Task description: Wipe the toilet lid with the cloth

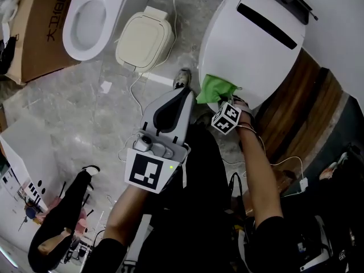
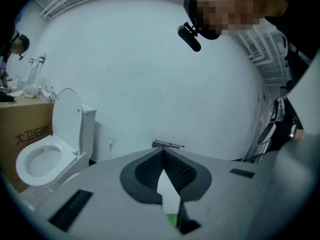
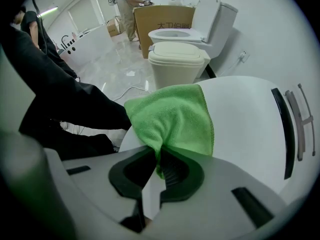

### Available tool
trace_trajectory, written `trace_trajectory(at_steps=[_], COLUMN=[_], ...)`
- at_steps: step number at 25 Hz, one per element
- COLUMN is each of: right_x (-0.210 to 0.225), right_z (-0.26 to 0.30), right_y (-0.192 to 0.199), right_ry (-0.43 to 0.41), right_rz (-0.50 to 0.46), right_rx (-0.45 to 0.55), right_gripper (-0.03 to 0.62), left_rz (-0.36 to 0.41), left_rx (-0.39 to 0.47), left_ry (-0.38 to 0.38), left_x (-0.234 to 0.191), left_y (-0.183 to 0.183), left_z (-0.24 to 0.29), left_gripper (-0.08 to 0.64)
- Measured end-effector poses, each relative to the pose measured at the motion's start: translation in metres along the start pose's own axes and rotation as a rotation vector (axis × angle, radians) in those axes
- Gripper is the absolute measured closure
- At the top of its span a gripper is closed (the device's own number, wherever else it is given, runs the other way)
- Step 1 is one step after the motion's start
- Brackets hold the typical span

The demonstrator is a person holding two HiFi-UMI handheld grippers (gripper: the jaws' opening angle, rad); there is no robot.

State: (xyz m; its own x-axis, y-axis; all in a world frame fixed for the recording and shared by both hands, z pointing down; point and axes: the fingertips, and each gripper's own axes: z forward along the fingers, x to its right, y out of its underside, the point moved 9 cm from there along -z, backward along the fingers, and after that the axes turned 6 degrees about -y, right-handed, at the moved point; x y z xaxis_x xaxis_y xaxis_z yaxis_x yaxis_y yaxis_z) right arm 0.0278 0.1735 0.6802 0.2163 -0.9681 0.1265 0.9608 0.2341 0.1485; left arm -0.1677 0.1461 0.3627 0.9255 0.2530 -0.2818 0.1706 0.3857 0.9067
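Note:
The white toilet lid [image 1: 250,44] lies shut at the upper right of the head view. A green cloth [image 1: 215,89] is draped over its near edge, and my right gripper [image 1: 219,100] is shut on it. In the right gripper view the cloth [image 3: 172,116] bunches between the dark jaws [image 3: 160,159] and spreads onto the lid [image 3: 250,129]. My left gripper [image 1: 185,92] hangs over the floor left of the lid, apart from it. In the left gripper view its jaws [image 2: 163,153] meet with nothing between them, facing a white wall.
A second toilet [image 1: 85,16] with its seat open stands at the top left beside a cardboard box [image 1: 40,33]. A cream lidded bin [image 1: 145,38] sits between the two toilets. A white cable [image 1: 136,90] trails on the grey floor. Wooden boards [image 1: 301,112] lie right of the lid.

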Motion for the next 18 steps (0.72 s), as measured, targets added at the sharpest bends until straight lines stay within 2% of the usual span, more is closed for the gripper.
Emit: trace_trajectory(at_steps=[5,8,10,14,18], right_x=[-0.014,-0.015,-0.016,-0.017,-0.01], right_z=[0.0,-0.004,-0.014,-0.059,-0.125], right_y=[0.028,0.048,0.063,0.089,0.111], right_ry=[-0.03,-0.02,0.003,0.061,0.178], right_rz=[0.045,0.062,0.085,0.208,0.336], right_rx=[-0.027,-0.066,-0.079,-0.024,0.044], right_gripper=[0.555,0.555,0.555,0.555,0.555], left_rz=[0.021,0.047,0.064,0.092,0.122], left_rx=[-0.012,-0.016,-0.013,0.02,0.033], left_ry=[0.029,0.049,0.065,0.08,0.103], left_x=[0.021,0.034,0.041,0.057,0.082], left_y=[0.001,-0.003,-0.01,-0.039,-0.072], left_z=[-0.006,-0.006,-0.008,-0.012,-0.015], left_gripper=[0.551,0.551,0.551,0.551,0.551])
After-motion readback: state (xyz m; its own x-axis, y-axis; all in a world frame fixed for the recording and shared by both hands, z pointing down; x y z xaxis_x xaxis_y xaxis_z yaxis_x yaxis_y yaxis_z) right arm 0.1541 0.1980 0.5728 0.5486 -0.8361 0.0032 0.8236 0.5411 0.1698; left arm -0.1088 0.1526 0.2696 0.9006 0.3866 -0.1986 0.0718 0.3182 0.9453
